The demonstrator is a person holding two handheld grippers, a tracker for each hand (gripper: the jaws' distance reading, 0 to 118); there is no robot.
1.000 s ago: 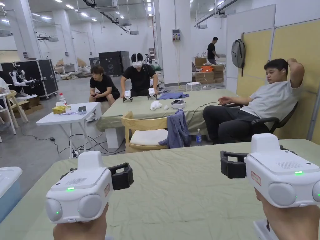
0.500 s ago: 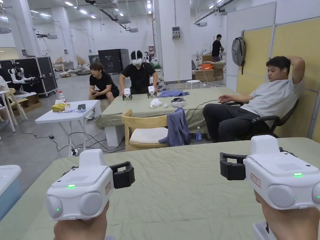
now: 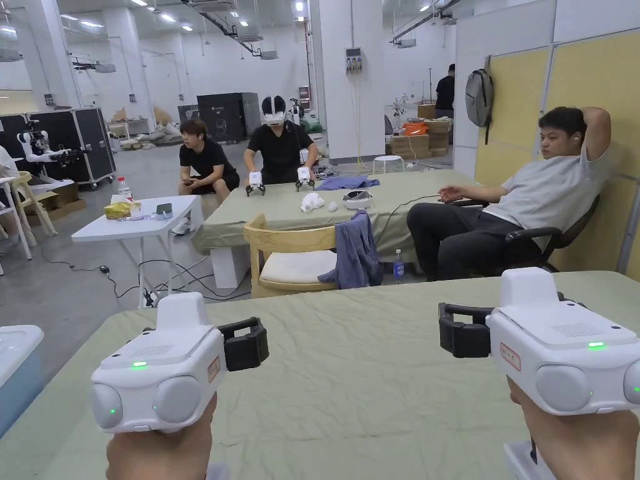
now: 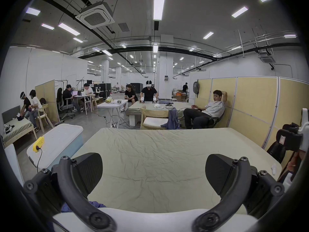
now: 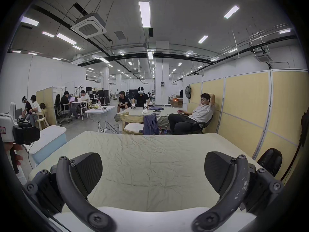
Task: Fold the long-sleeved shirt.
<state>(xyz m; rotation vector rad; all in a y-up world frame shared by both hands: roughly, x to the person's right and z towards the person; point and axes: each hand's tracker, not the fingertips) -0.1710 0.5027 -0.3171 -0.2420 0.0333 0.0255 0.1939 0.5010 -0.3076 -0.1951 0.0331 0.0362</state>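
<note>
My left gripper (image 3: 247, 344) and right gripper (image 3: 462, 331) hover side by side over a table under a wrinkled pale green sheet (image 3: 362, 387). In the left gripper view its jaws (image 4: 153, 173) stand wide apart with nothing between them. The right gripper (image 5: 153, 172) is just as wide open and empty over the sheet. A small patch of blue cloth (image 4: 96, 204) peeks out below the left gripper at the table's near edge; what garment it is I cannot tell. The sheet ahead of both grippers is bare.
A blue bin with a white lid (image 3: 15, 369) stands left of the table. Beyond the far edge are a wooden chair (image 3: 290, 262) with a blue garment (image 3: 356, 250) draped on it, a seated person (image 3: 531, 200), and yellow partition panels (image 3: 587, 81) on the right.
The head camera has shifted slightly. Both grippers hold the same place over the sheet and stay open.
</note>
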